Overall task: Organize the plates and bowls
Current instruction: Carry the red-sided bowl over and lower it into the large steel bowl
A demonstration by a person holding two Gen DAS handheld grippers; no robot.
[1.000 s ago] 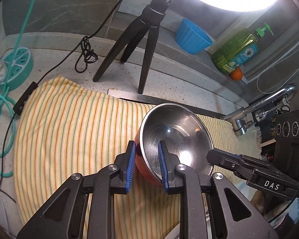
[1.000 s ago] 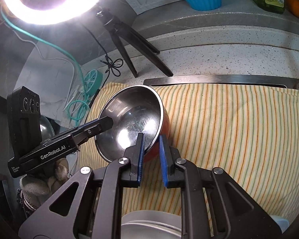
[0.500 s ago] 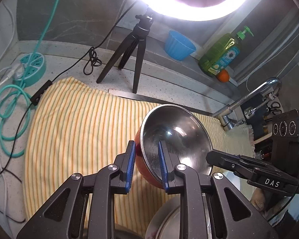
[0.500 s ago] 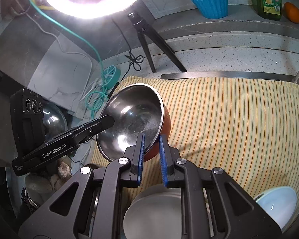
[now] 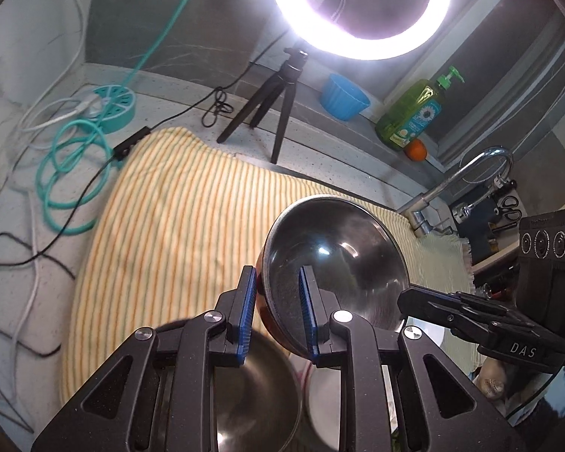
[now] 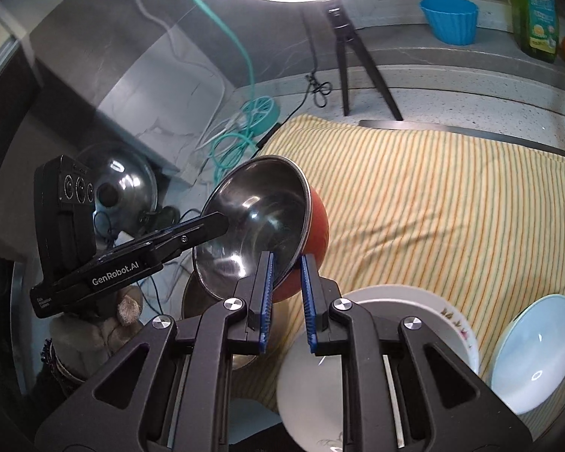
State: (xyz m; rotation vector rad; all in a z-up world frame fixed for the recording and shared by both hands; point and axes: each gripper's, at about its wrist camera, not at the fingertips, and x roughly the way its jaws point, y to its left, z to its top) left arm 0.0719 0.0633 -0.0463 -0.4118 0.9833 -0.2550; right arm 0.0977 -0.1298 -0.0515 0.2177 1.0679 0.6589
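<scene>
A steel bowl with a red outside [image 5: 339, 260] [image 6: 260, 222] hangs in the air above the striped cloth [image 5: 177, 218] [image 6: 433, 207]. My left gripper [image 5: 277, 312] is shut on its near rim, and my right gripper [image 6: 285, 297] is shut on the opposite rim. Below it, at the cloth's near edge, sit another steel bowl [image 5: 252, 388] [image 6: 192, 301], a white bowl on a flower-patterned plate [image 6: 376, 339], and a pale blue bowl [image 6: 535, 350].
A ring light on a black tripod [image 5: 267, 90] stands behind the cloth. A blue cup [image 5: 342, 98], green soap bottle [image 5: 414, 113] and an orange [image 5: 416, 148] line the back ledge. The faucet [image 5: 467, 177] is at right, teal cable [image 5: 71, 173] at left.
Both grippers have lifted the steel bowl up and back toward me. The stacked bowls and plates at the cloth's near edge have come into view below.
</scene>
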